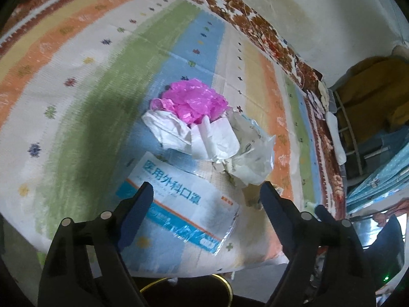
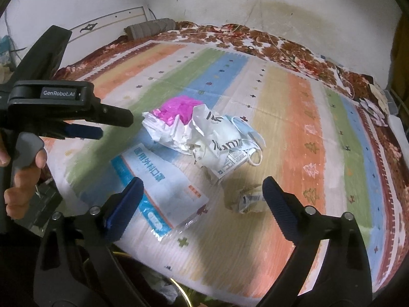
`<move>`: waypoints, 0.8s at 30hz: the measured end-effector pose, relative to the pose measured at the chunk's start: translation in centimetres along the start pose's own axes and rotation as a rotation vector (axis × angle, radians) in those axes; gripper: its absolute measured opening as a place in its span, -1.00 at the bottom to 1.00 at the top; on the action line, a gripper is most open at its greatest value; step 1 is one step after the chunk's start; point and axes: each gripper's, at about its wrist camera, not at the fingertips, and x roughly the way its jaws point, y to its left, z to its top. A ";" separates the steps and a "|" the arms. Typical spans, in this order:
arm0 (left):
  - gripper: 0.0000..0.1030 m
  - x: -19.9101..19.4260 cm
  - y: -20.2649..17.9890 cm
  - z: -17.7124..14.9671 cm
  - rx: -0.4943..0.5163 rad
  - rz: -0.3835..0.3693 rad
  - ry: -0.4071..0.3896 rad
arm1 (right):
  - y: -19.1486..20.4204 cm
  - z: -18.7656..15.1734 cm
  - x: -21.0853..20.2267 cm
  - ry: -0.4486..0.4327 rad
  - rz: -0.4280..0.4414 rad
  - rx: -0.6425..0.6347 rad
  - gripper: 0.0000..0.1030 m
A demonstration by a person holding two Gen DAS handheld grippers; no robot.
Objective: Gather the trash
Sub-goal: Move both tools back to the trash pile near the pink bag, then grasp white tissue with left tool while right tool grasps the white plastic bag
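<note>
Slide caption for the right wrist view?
Open right gripper above mask packet and crumpled trash on a striped mat.

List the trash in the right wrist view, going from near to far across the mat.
Mask packet → small crumpled wrapper → white crumpled bag → pink plastic.

One pink bag point(image 2: 176, 109), one mask packet point(image 2: 163, 192), perhaps three crumpled wrappers point(image 2: 217, 151), one striped mat point(image 2: 306, 133).
</note>
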 end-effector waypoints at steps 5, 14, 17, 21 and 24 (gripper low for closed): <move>0.39 1.5 0.3 1.1 -0.016 -0.015 0.011 | -0.2 0.7 1.8 0.005 0.002 -0.010 0.53; 0.08 4.4 0.5 2.8 -0.017 -0.021 0.047 | -1.0 1.6 5.9 0.044 -0.018 -0.038 0.22; 0.05 5.0 0.3 3.3 -0.009 -0.025 0.052 | -1.2 2.0 7.2 0.056 -0.027 -0.047 0.10; -0.13 6.0 0.1 3.9 0.003 -0.015 0.056 | -1.4 2.3 8.4 0.065 -0.021 -0.046 -0.08; -0.24 6.9 0.0 4.4 0.018 -0.012 0.069 | -1.4 2.4 9.6 0.088 -0.012 -0.039 -0.21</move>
